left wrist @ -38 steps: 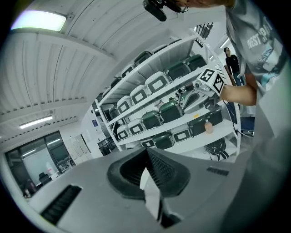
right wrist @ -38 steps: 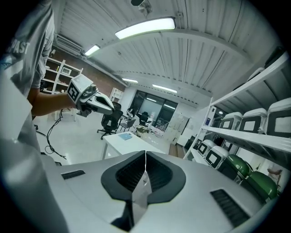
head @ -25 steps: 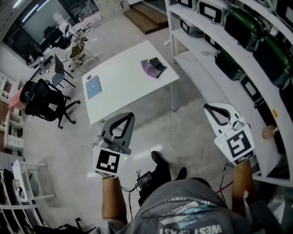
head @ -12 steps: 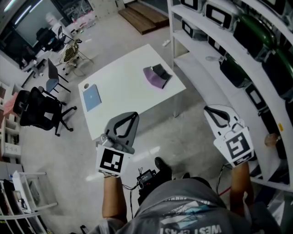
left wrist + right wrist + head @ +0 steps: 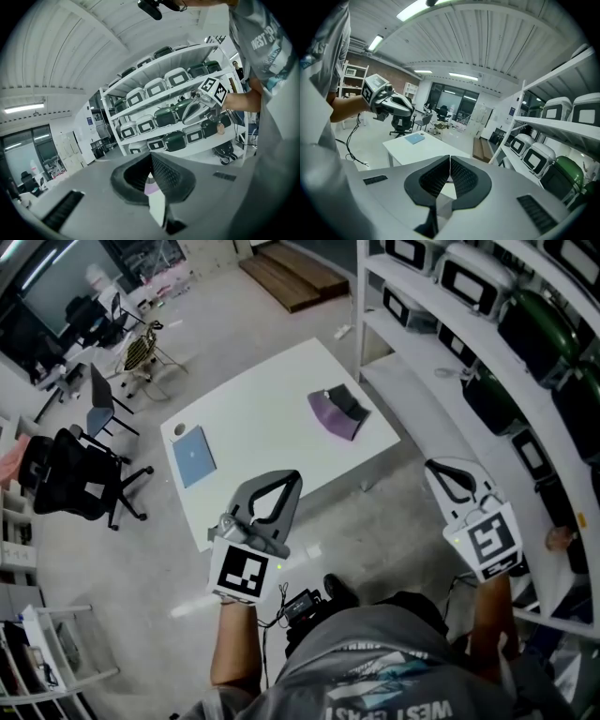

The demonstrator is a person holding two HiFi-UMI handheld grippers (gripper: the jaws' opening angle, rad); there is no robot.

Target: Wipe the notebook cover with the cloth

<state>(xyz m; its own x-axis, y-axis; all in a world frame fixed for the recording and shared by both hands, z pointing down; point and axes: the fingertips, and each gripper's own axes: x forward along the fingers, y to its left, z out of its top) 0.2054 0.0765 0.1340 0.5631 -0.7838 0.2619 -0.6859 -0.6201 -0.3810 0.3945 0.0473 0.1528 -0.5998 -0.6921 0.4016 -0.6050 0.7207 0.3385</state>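
Observation:
A blue notebook lies flat at the left end of the white table; it also shows far off in the right gripper view. A purple cloth lies crumpled at the table's right end with a dark piece on top. My left gripper hangs over the floor just short of the table's near edge, jaws shut and empty. My right gripper is off to the right of the table beside the shelving, also shut and empty.
Tall white shelving with green and white cases runs along the right. Black office chairs stand left of the table. A small round object sits by the notebook. A cable and small device lie on the floor by the person's feet.
Both grippers have travelled toward the table, which now sits nearer and further right in the head view. Both sets of jaws stayed shut.

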